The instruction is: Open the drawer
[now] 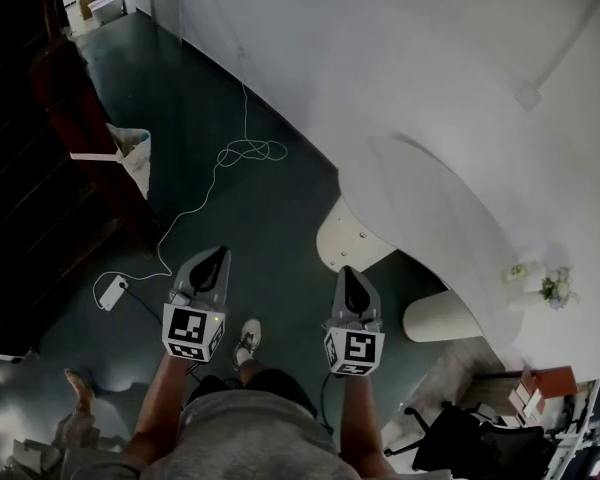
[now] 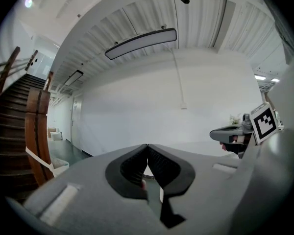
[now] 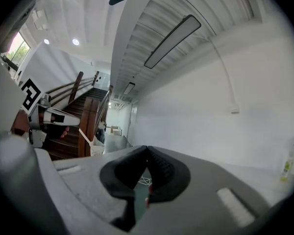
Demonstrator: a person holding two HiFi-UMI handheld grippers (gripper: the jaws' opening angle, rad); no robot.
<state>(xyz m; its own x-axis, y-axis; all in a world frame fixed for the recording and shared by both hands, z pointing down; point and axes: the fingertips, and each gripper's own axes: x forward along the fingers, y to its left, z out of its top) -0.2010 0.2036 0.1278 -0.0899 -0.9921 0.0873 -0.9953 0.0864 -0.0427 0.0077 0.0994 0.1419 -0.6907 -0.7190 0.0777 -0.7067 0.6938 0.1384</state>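
No drawer shows in any view. In the head view my left gripper [image 1: 218, 256] and right gripper [image 1: 350, 273] are held side by side, level, over a dark green floor [image 1: 270, 218]. Both are shut with nothing between the jaws. The left gripper view shows its jaws [image 2: 147, 146] touching at the tips, facing a white wall [image 2: 186, 116], with the right gripper [image 2: 230, 133] at the right edge. The right gripper view shows its shut jaws [image 3: 147, 148], with the left gripper [image 3: 49, 115] at the left in front of a wooden staircase [image 3: 83, 121].
A white cable [image 1: 242, 153] trails across the floor to a power strip [image 1: 111, 291]. A dark wooden staircase [image 1: 40, 148] and a white bag [image 1: 132, 153] stand at the left. A curved white wall [image 1: 430, 98] fills the right, with cream round pieces [image 1: 350, 238] at its foot. A black chair [image 1: 460, 443] is at the bottom right.
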